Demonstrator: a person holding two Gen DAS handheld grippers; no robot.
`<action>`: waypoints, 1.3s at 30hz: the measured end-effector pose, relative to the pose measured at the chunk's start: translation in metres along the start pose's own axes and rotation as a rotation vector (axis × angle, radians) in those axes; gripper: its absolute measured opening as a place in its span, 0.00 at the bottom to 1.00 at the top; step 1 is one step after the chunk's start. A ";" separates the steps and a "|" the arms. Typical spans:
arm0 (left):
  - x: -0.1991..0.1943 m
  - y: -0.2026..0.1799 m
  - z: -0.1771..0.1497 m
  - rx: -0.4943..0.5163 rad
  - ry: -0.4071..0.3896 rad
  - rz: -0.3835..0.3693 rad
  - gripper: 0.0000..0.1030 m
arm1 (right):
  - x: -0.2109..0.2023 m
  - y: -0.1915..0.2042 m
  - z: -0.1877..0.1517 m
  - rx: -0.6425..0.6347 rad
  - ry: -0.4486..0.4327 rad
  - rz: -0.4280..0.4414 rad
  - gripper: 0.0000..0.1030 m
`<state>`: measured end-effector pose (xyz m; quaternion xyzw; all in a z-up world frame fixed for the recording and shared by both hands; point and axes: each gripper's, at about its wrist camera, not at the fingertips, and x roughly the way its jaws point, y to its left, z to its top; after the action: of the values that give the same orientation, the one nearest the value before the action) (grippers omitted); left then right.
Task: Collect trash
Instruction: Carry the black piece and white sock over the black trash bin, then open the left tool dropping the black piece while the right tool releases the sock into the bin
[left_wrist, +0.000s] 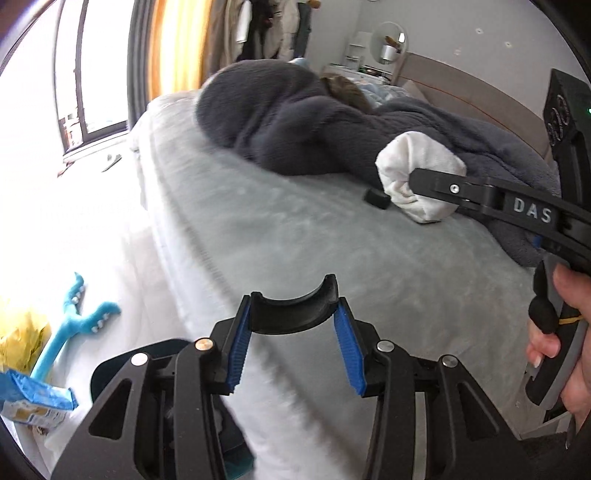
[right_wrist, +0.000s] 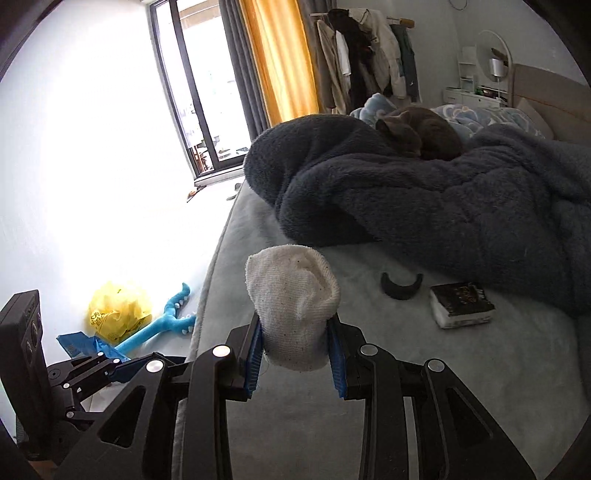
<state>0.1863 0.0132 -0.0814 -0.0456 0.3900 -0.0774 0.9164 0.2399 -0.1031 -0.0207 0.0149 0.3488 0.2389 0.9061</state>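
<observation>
My right gripper (right_wrist: 295, 354) is shut on a white balled-up cloth (right_wrist: 295, 306) and holds it above the grey bed (right_wrist: 369, 424). The cloth also shows in the left wrist view (left_wrist: 421, 166), with the right gripper (left_wrist: 410, 184) coming in from the right. My left gripper (left_wrist: 291, 343) holds a black curved plastic piece (left_wrist: 295, 310) between its blue pads, over the bed's edge (left_wrist: 258, 229). A second black curved piece (right_wrist: 402, 287) lies on the bed. On the floor are a yellow bag (right_wrist: 118, 310) and a blue wrapper (left_wrist: 33, 398).
A dark fleece blanket (right_wrist: 443, 206) covers the far bed, with a grey cat (right_wrist: 417, 133) curled on it. A book (right_wrist: 461, 304) lies on the sheet. A blue toy (right_wrist: 162, 325) lies on the floor. A small black block (left_wrist: 376, 199) lies on the bed.
</observation>
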 end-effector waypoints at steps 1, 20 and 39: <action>-0.002 0.005 -0.002 -0.006 0.001 0.007 0.46 | 0.002 0.006 0.000 -0.005 0.001 0.007 0.31; 0.012 0.114 -0.059 -0.113 0.202 0.109 0.47 | 0.043 0.111 0.000 -0.109 0.031 0.131 0.31; 0.019 0.185 -0.118 -0.251 0.437 0.054 0.71 | 0.103 0.194 -0.028 -0.206 0.160 0.200 0.31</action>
<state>0.1338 0.1890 -0.2029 -0.1307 0.5865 -0.0121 0.7993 0.2059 0.1100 -0.0687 -0.0624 0.3901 0.3626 0.8441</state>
